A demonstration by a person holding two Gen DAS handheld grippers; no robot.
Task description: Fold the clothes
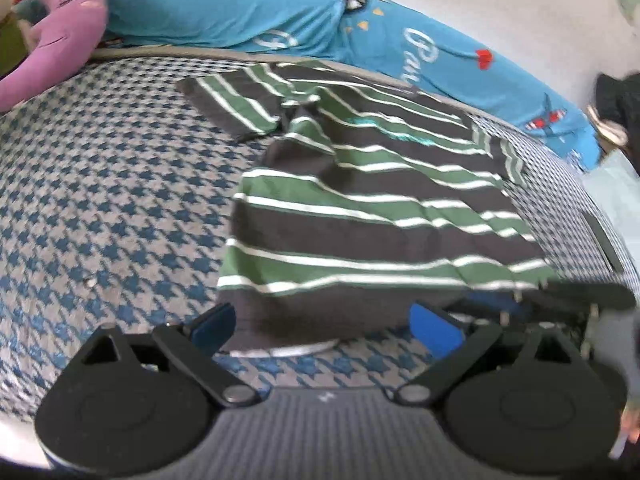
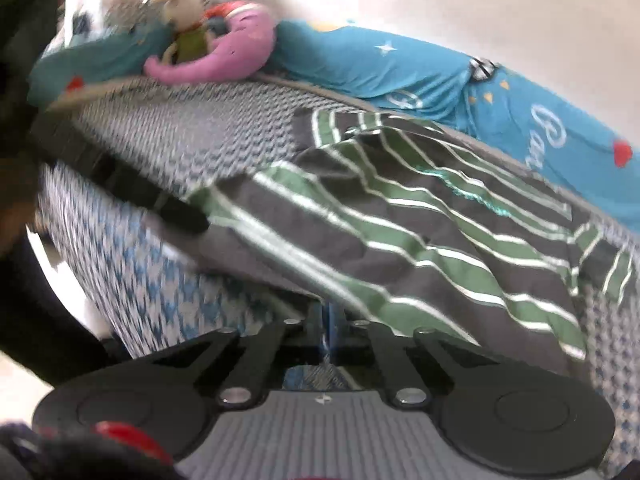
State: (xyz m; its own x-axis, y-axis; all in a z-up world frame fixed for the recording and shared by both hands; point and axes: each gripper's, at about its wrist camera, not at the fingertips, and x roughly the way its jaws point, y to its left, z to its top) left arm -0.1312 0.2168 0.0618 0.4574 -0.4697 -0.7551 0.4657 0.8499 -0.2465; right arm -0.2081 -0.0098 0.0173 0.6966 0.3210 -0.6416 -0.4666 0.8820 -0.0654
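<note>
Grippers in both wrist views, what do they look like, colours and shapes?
Both grippers, left and right, share one build: a grey ribbed body between two round black discs, black linkage arms with silver rivets, and blue pads on the fingers.

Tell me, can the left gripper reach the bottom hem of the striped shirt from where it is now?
Probably yes. The left gripper is open, and the striped shirt has its hem lying between the blue fingers on the houndstooth cover. Nothing lies in between.
</note>
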